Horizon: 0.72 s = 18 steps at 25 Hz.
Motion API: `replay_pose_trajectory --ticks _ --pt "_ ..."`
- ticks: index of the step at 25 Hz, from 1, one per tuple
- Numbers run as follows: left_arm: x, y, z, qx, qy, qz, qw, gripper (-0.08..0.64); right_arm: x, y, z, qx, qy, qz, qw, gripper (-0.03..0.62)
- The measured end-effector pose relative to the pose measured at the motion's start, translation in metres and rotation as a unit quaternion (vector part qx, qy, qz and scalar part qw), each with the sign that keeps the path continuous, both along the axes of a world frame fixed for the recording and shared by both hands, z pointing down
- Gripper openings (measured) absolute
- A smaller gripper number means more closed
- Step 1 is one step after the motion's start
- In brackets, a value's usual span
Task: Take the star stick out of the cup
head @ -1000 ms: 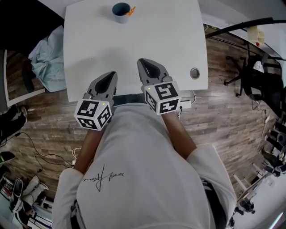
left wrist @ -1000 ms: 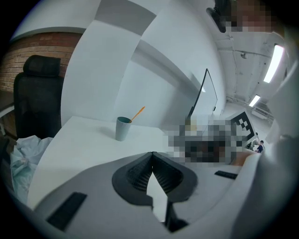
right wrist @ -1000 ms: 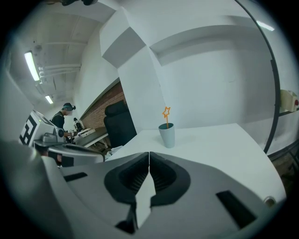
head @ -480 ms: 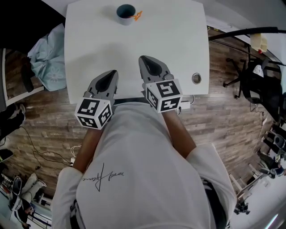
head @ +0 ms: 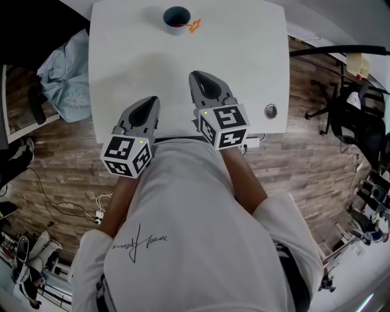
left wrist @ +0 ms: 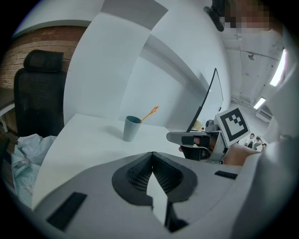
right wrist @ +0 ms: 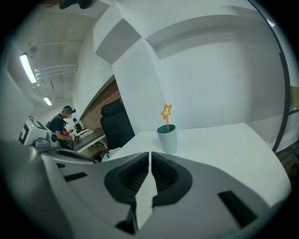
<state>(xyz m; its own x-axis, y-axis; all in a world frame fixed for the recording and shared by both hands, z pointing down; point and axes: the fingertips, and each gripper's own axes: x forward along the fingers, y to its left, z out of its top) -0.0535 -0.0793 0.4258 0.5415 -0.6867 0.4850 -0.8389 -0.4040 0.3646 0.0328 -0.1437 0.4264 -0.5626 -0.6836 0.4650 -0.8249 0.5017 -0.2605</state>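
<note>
Both of my tools are parked at the near edge of the white surface (head: 244,61) right now. The left hand-held gripper (head: 150,101) has its jaws pressed together with nothing between them, and you can see that plainly in the left gripper view (left wrist: 152,156). It's the same story for the right hand-held gripper (head: 196,76): the jaws are closed up and it's empty (right wrist: 150,155). The right one sits a bit further forward than the left.

The cup (head: 177,18) is way over at the far edge of the surface, well apart from both grippers. It's a bluish-grey one standing upright (right wrist: 167,137). The orange star stick (head: 194,25) is in the cup, leaning over the rim toward my right, with the star end poking up above it (right wrist: 166,112). From the left gripper view the stick (left wrist: 150,113) tilts off to the right of the cup (left wrist: 131,128).

There's a crumpled light blue cloth (head: 64,79) off the left side of the surface, and a round cable grommet (head: 270,111) near its right edge.
</note>
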Motion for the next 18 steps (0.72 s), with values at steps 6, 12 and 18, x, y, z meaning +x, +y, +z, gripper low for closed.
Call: replay_pose_trajectory --ticks 6,12,18 --pt "-0.007 -0.006 0.004 -0.008 -0.001 -0.006 0.9999 0.008 -0.002 -0.017 0.004 -0.001 0.000 0.009 1.000 0.012" --pt "-0.011 -0.014 0.006 -0.016 -0.002 -0.010 0.9998 0.008 -0.003 -0.034 0.003 0.001 -0.007 0.010 1.000 0.012" --pt "-0.012 -0.023 0.008 -0.021 -0.004 -0.009 0.9997 0.008 -0.007 -0.050 0.004 0.002 -0.015 0.007 1.000 0.037"
